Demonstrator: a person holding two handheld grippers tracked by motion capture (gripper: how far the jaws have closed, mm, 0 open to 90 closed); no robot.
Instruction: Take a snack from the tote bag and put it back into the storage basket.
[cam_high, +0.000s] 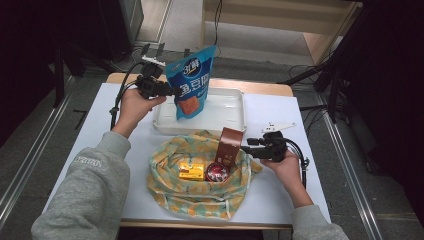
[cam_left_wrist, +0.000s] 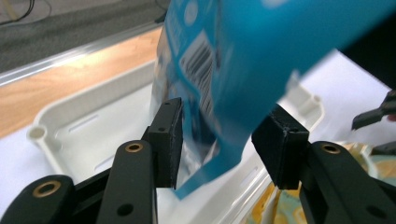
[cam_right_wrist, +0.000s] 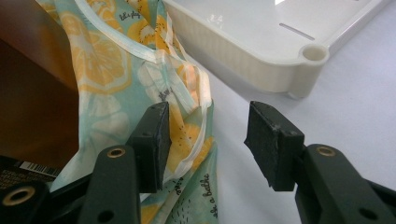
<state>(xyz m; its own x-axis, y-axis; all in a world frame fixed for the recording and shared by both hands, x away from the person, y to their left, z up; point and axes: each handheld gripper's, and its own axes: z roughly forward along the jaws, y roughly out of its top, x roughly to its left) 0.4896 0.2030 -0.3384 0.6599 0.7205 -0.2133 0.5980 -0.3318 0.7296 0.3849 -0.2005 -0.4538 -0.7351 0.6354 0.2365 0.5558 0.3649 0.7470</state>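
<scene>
We hold the blue snack pouch (cam_high: 190, 82) over the white tray (cam_high: 235, 116) for unloading, left fingers (cam_left_wrist: 169, 140) wide around it; right fingers (cam_right_wrist: 153, 144) wide beside the fabric bag (cam_high: 200, 192).

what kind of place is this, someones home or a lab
Probably a lab or recording room, not a home: a white-topped table on a grey floor, loose cables behind it, dark stands around it.

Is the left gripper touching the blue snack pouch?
Touching. In the left gripper view, the blue snack pouch hangs between the left gripper jaws, its left jaw against the pouch.
</scene>
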